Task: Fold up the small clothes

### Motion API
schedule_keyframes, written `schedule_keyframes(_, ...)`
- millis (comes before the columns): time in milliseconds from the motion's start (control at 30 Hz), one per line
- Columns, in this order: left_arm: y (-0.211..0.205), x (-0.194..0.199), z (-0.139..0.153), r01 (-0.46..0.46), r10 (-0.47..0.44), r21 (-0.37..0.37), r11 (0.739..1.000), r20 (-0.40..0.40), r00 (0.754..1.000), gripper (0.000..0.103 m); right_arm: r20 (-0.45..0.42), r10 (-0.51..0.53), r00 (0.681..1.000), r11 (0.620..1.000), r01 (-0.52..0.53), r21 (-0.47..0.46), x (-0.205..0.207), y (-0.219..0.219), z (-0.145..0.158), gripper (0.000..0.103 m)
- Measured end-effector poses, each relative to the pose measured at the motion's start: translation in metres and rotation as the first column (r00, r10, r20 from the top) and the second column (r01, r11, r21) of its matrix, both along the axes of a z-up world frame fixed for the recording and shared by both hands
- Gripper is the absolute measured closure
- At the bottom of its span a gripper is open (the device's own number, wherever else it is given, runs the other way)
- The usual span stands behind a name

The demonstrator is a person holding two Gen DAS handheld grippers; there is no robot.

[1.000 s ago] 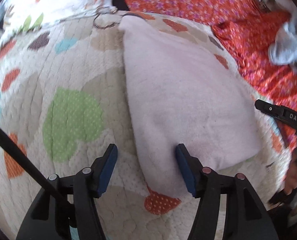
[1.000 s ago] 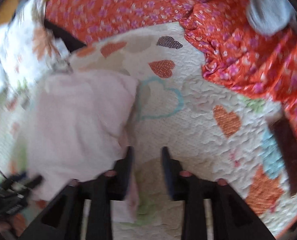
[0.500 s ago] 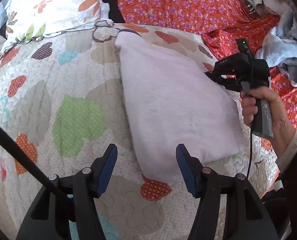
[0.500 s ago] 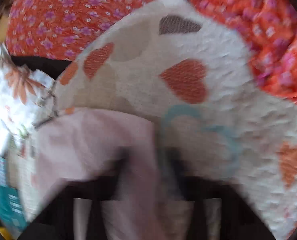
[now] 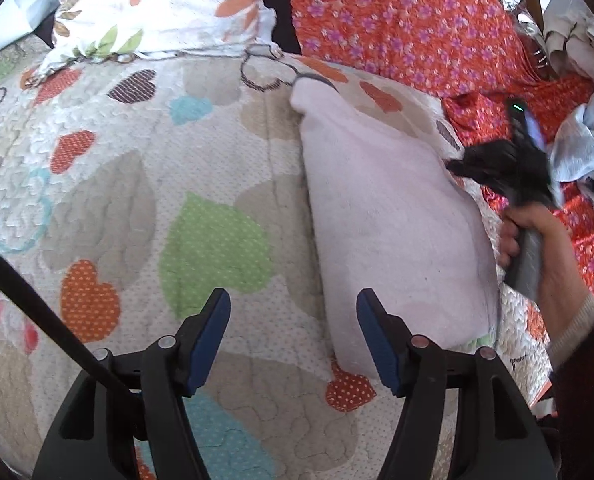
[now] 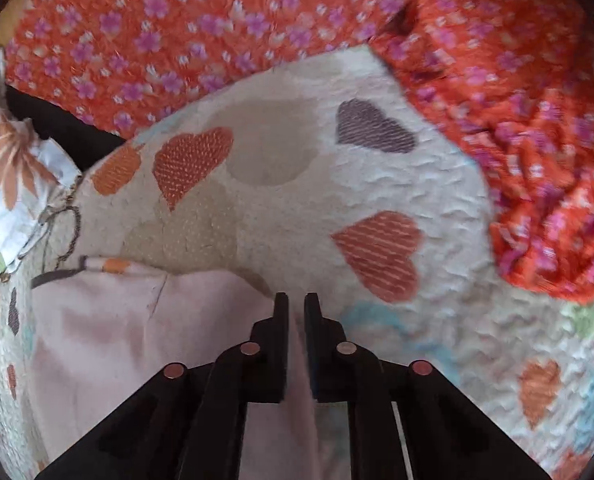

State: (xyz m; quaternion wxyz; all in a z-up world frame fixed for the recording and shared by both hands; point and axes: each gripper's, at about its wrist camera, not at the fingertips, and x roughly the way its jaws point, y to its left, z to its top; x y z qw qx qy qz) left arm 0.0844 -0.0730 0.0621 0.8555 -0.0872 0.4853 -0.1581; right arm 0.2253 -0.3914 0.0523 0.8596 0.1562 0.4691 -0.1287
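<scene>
A pale pink folded garment (image 5: 389, 216) lies flat on the heart-patterned quilt (image 5: 137, 200). My left gripper (image 5: 293, 332) is open and empty, hovering just above the quilt at the garment's near left corner. My right gripper (image 5: 457, 166) reaches in from the right, at the garment's right edge. In the right wrist view the right gripper (image 6: 295, 308) is shut on the edge of the pink garment (image 6: 137, 340), with cloth running between its fingers.
An orange floral sheet (image 5: 397, 20) lies behind and to the right of the quilt. A white floral pillow (image 5: 157, 4) sits at the back left. A heap of grey and white clothes (image 5: 585, 148) lies at the far right. A black cable (image 5: 37, 304) crosses the lower left.
My right gripper has moved up along the garment's right edge and has shut on that edge. My left gripper has stayed open and has drawn back a little.
</scene>
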Motion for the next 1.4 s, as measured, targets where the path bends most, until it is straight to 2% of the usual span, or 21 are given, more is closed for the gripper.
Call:
schedule_keyframes(67,0.002,-0.003,0.007,-0.019,0.018,0.030,0.999,0.044,0.999,0.037,0.025,0.012,1.000,1.000,-0.012,-0.018,-0.027,0.002,0.015,0.077)
schedule_keyframes(133,0.002,-0.010,0.019,-0.056,0.045,0.087,0.995,0.129,0.991,0.031,0.052,0.048,0.997,0.999,-0.047,-0.026,-0.058,0.004,0.029,0.072)
schedule_keyframes(200,0.002,-0.021,0.035,-0.112,0.072,0.149,0.982,0.254,0.965,0.025,0.065,0.086,0.994,0.996,-0.084,-0.033,-0.091,0.012,0.040,0.067)
schedule_keyframes(267,0.000,-0.037,0.053,-0.183,0.089,0.202,0.962,0.402,0.911,0.014,0.078,0.124,0.989,0.992,-0.123,-0.023,-0.124,0.021,0.045,0.059)
schedule_keyframes(367,-0.003,-0.060,0.072,-0.249,0.079,0.227,0.942,0.570,0.818,0.001,0.093,0.166,0.982,0.986,-0.163,-0.038,-0.172,0.037,0.049,0.051)
schedule_keyframes(400,-0.004,-0.070,0.078,-0.263,0.070,0.232,0.936,0.612,0.787,0.000,0.099,0.177,0.979,0.984,-0.173,-0.047,-0.184,0.042,0.048,0.049)
schedule_keyframes(433,-0.005,-0.076,0.083,-0.275,0.066,0.238,0.932,0.634,0.770,0.000,0.105,0.190,0.976,0.981,-0.184,-0.062,-0.197,0.048,0.048,0.047)
schedule_keyframes(500,-0.005,-0.088,0.090,-0.294,0.069,0.240,0.925,0.655,0.752,0.000,0.108,0.211,0.972,0.974,-0.200,-0.105,-0.216,0.059,0.043,0.044)
schedule_keyframes(600,-0.002,-0.105,0.096,-0.266,0.078,0.204,0.942,0.638,0.766,0.000,0.099,0.242,0.965,0.965,-0.228,-0.132,-0.228,0.072,0.039,0.044)
schedule_keyframes(700,0.001,-0.118,0.090,-0.234,0.089,0.186,0.954,0.570,0.817,0.000,0.103,0.258,0.961,0.960,-0.243,-0.141,-0.230,0.080,0.037,0.042)
schedule_keyframes(833,0.002,-0.121,0.065,-0.190,0.089,0.179,0.965,0.457,0.885,0.000,0.087,0.268,0.959,0.956,-0.254,-0.149,-0.232,0.087,0.034,0.041)
schedule_keyframes(967,0.006,-0.111,0.042,-0.174,0.097,0.185,0.967,0.363,0.927,0.000,0.076,0.278,0.958,0.951,-0.263,-0.164,-0.236,0.098,0.031,0.038)
schedule_keyframes(1167,0.013,-0.101,0.028,-0.194,0.135,0.176,0.965,0.301,0.944,0.000,0.020,0.315,0.949,0.923,-0.301,-0.237,-0.237,0.118,0.020,0.034)
schedule_keyframes(1400,0.010,-0.092,0.020,-0.176,0.127,0.180,0.968,0.257,0.958,0.000,-0.049,0.363,0.930,0.882,-0.360,-0.304,-0.232,0.137,0.006,0.034)
